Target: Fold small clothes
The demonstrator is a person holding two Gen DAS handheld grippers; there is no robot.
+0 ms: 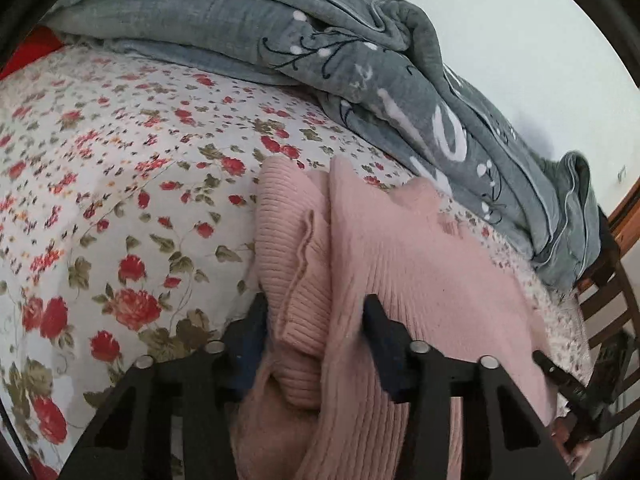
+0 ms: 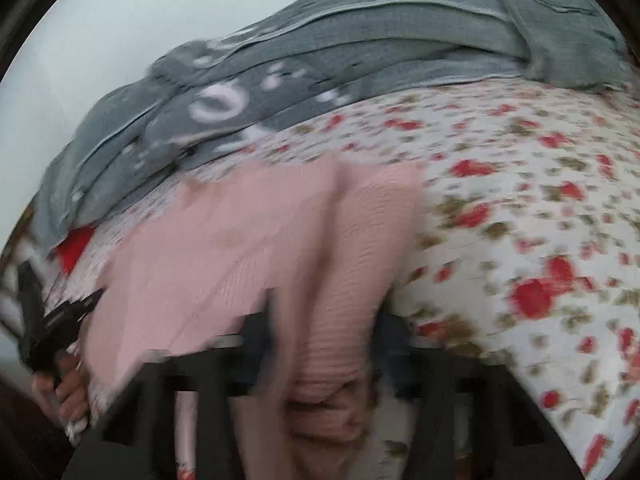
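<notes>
Left wrist view: pink sweater (image 1: 400, 248) is pinched in both grippers' narrowed fingers (image 1: 376, 320) at the bed (image 1: 120, 160) edge, ready for folding.

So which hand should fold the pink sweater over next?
Probably left: the left gripper clearly pinches the pink sweater at a ribbed edge. The right gripper grips too, but its view is blurred.
</notes>
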